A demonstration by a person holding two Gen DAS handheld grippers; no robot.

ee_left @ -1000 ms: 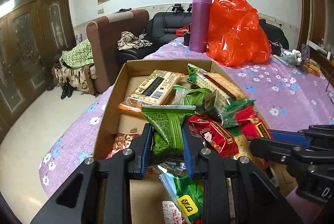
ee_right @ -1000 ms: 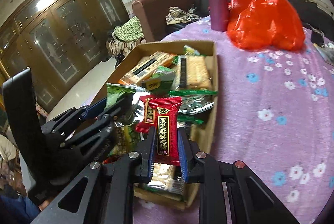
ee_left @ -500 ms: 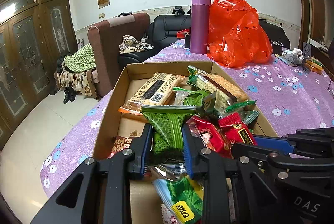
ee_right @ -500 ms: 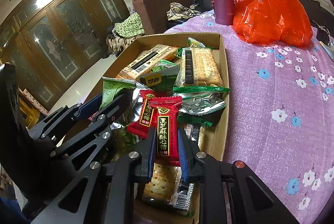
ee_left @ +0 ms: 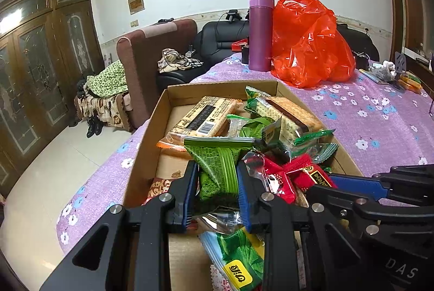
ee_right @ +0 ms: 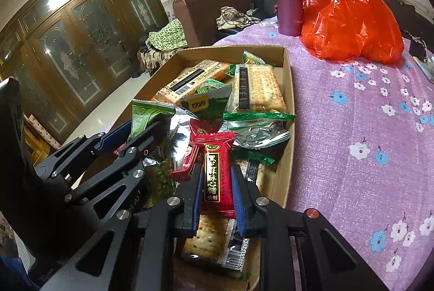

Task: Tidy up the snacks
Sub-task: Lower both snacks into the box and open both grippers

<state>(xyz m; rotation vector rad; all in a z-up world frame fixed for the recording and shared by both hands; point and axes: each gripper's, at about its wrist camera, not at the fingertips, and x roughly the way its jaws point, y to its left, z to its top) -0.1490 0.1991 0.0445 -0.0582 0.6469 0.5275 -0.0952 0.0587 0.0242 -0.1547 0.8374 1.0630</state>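
Observation:
A cardboard box (ee_left: 146, 150) (ee_right: 288, 101) on the purple flowered table holds several snack packets, among them cracker packs (ee_left: 206, 117) (ee_right: 255, 89). My left gripper (ee_left: 217, 177) is shut on a green snack packet (ee_left: 217, 163) above the box's near end; it also shows in the right wrist view (ee_right: 143, 128). My right gripper (ee_right: 217, 182) is shut on a red candy packet (ee_right: 217, 169) just right of it, over the box. The right gripper shows in the left wrist view (ee_left: 325, 182) with the red packet (ee_left: 301, 174).
A purple flask (ee_left: 260, 30) and an orange plastic bag (ee_left: 309, 44) stand on the table beyond the box. The purple tablecloth (ee_right: 366, 128) stretches to the right. A brown armchair (ee_left: 152, 52) and the floor lie to the left.
Both grippers have moved slightly forward over the box, each still holding its packet. The right gripper has come closer to the left one.

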